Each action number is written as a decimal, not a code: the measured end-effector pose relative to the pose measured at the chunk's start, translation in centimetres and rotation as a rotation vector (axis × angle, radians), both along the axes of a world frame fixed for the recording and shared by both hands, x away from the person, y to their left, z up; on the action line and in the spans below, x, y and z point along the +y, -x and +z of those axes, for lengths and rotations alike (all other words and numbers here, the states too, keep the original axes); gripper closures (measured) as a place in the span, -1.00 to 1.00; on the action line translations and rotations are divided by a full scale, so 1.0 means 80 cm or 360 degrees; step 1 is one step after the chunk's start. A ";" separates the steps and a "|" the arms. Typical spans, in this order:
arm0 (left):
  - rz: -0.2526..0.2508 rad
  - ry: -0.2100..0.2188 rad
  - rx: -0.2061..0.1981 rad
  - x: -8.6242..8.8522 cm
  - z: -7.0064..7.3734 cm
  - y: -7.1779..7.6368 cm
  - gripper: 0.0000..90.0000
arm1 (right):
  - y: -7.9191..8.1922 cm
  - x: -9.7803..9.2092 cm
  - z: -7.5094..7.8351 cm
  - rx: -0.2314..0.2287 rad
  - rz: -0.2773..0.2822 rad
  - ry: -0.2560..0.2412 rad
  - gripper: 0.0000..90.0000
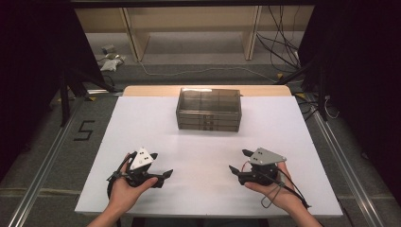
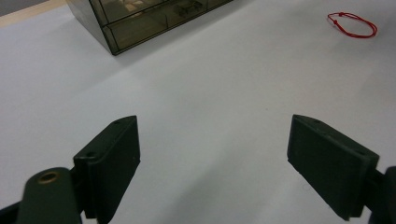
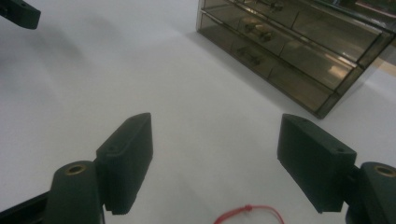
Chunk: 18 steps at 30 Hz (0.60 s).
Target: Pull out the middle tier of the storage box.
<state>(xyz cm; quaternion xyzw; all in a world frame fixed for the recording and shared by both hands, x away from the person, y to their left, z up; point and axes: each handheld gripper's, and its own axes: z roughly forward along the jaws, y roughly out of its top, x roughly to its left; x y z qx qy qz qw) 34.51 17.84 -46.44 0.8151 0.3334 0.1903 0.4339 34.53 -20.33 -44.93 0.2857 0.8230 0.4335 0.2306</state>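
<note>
A: Near the bottom of the high view, the left gripper (image 1: pixel 161 165) and the right gripper (image 1: pixel 240 161) rest low over the white table (image 1: pixel 198 142), jaws spread wide, holding nothing.

B: And the red string loop (image 3: pixel 248 213)?

A: At the bottom edge of the right gripper view, just short of those jaws. I'd lower the right one squarely, pinching one strand.

B: Farther up, centre frame, sits the smoky drawer box (image 1: pixel 208 109), drawers closed.

lab | black curtains (image 1: pixel 28 56) | floor rails (image 1: pixel 45 163) | loose cables (image 1: pixel 279 47)
</note>
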 end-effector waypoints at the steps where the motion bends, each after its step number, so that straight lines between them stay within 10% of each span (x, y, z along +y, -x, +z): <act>1: 0.0000 0.0000 0.0000 0.000 0.000 0.000 -0.62 | 0.000 0.000 0.000 0.0000 0.0000 0.0000 -0.38; 18: -0.0010 0.0017 -0.0002 0.000 0.001 0.000 -0.62 | -0.071 0.076 0.005 -0.0142 0.0034 0.0286 -0.25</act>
